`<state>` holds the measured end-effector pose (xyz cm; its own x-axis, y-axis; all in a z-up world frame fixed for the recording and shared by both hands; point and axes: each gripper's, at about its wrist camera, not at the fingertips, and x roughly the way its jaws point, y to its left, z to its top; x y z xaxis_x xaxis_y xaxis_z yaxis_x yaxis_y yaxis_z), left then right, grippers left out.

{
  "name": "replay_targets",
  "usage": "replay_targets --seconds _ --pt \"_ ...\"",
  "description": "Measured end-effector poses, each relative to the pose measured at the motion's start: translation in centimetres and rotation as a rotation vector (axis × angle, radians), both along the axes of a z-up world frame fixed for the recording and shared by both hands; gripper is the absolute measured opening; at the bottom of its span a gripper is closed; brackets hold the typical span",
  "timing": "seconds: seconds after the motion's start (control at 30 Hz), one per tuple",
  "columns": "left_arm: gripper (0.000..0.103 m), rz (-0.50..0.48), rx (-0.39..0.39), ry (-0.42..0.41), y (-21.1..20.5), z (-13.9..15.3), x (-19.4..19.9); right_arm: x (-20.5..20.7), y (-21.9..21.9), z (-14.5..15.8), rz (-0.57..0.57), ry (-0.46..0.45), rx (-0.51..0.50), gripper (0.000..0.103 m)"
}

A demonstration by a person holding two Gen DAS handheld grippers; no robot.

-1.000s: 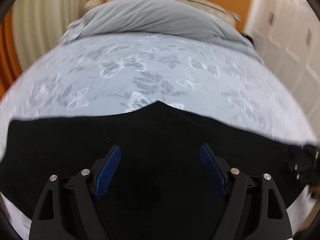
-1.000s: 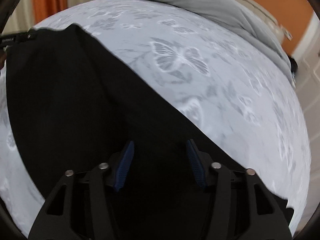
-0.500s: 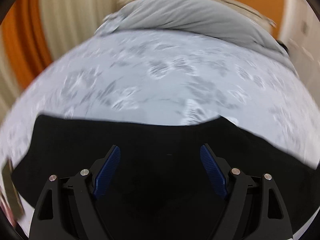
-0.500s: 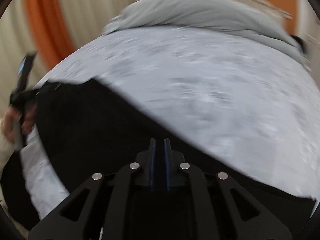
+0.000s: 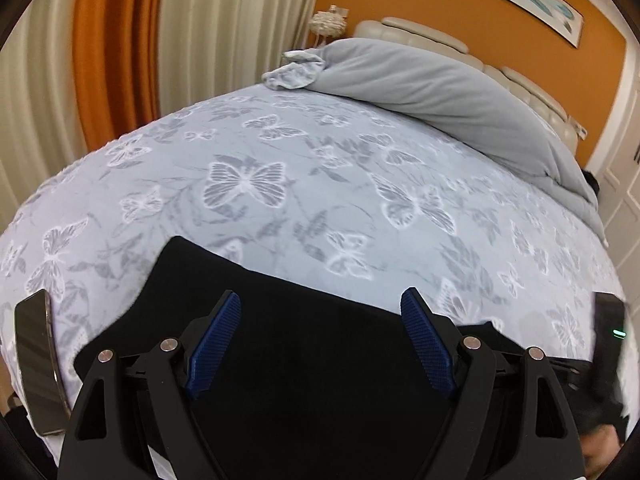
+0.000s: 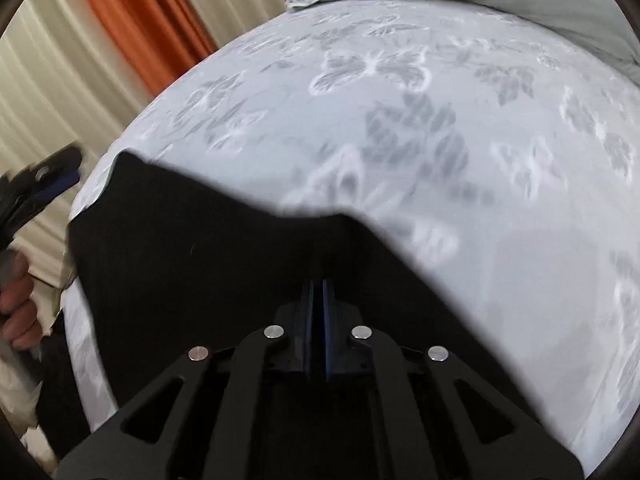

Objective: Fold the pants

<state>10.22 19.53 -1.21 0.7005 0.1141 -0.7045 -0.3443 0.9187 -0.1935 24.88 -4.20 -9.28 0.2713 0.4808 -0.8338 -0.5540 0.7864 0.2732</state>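
Observation:
Black pants lie on a bed with a pale blue butterfly sheet. My left gripper is open, its blue pads spread just above the pants near their left end, holding nothing. In the right wrist view my right gripper is shut on the black pants, pinching the cloth, which rises to a peak at the fingertips. The left gripper and the hand holding it show at the left edge of that view.
A dark phone lies on the sheet at the left bed edge. A grey rolled duvet lies across the head of the bed. Orange and cream curtains hang on the left. The right gripper shows at the right edge.
My right gripper shut on the pants and has lifted the cloth. My left gripper stayed open and swung left toward the pants' left end.

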Motion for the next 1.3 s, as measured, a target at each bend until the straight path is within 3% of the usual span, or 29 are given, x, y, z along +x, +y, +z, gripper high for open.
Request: replay_targets --seconds 0.1,0.17,0.3,0.33,0.37,0.4,0.43,0.47,0.53,0.6,0.63,0.7,0.73,0.83,0.93,1.1,1.2,1.3 --pt "0.080 0.039 -0.053 -0.010 1.6 0.1 0.0 3.4 -0.7 1.6 -0.099 -0.085 -0.036 0.000" --pt "0.080 0.051 -0.056 -0.007 2.1 0.1 0.3 4.5 -2.1 1.8 -0.153 -0.030 -0.008 0.003" --pt "0.080 0.054 -0.039 0.017 2.9 0.1 0.5 1.0 -4.5 3.4 -0.116 -0.017 0.046 0.008" --pt "0.080 0.063 -0.054 0.015 3.3 0.2 0.1 0.1 -4.8 3.3 -0.106 -0.011 0.040 0.016" --pt "0.080 0.069 -0.067 0.012 3.6 0.2 -0.2 -1.0 -5.0 3.0 -0.095 0.004 0.034 0.045" --pt "0.082 0.077 -0.083 0.009 3.8 0.2 -0.5 -2.0 -4.9 2.7 -0.098 -0.006 0.021 0.060" --pt "0.083 0.080 -0.089 0.011 4.0 0.1 -0.6 -3.2 -4.6 2.4 -0.077 -0.025 0.018 0.059" --pt "0.083 0.084 -0.092 0.015 4.0 0.0 -0.8 -3.8 -4.3 2.1 -0.058 -0.022 0.027 0.042" --pt "0.083 0.086 -0.078 0.024 3.7 0.0 -1.1 -4.3 -3.6 1.3 -0.059 -0.022 0.024 0.033" --pt "0.083 0.072 -0.074 0.025 3.2 -0.1 -1.4 -2.5 -3.4 -0.6 -0.136 -0.027 -0.053 0.028" --pt "0.083 0.065 -0.066 0.027 2.8 -0.2 -1.4 -1.2 -4.3 -0.7 -0.218 -0.018 -0.037 0.019" --pt "0.084 0.044 -0.026 0.053 2.1 -0.8 -1.1 -0.9 -5.9 1.4 -0.340 -0.048 0.007 0.023" --pt "0.084 0.031 0.022 0.102 1.9 -1.4 -0.5 -1.8 -6.4 3.1 -0.341 -0.074 0.040 0.023" --pt "0.084 0.034 0.087 0.197 3.8 -1.9 -0.1 -6.5 -5.8 6.1 -0.217 -0.086 0.076 0.025" --pt "0.084 0.111 0.084 0.118 8.3 0.1 -2.2 -11.5 -3.7 5.6 -0.096 -0.029 0.108 0.033" --pt "0.084 0.172 -0.027 0.050 15.1 1.5 -6.2 -17.3 7.3 2.2 0.170 -0.016 0.068 0.038" --pt "0.084 0.218 -0.132 0.003 17.4 1.7 -8.0 -17.1 12.9 2.6 0.216 0.018 0.170 0.037" --pt "0.085 0.192 -0.173 -0.034 17.6 2.0 -8.5 -14.2 16.6 2.2 0.205 0.083 0.233 0.037"
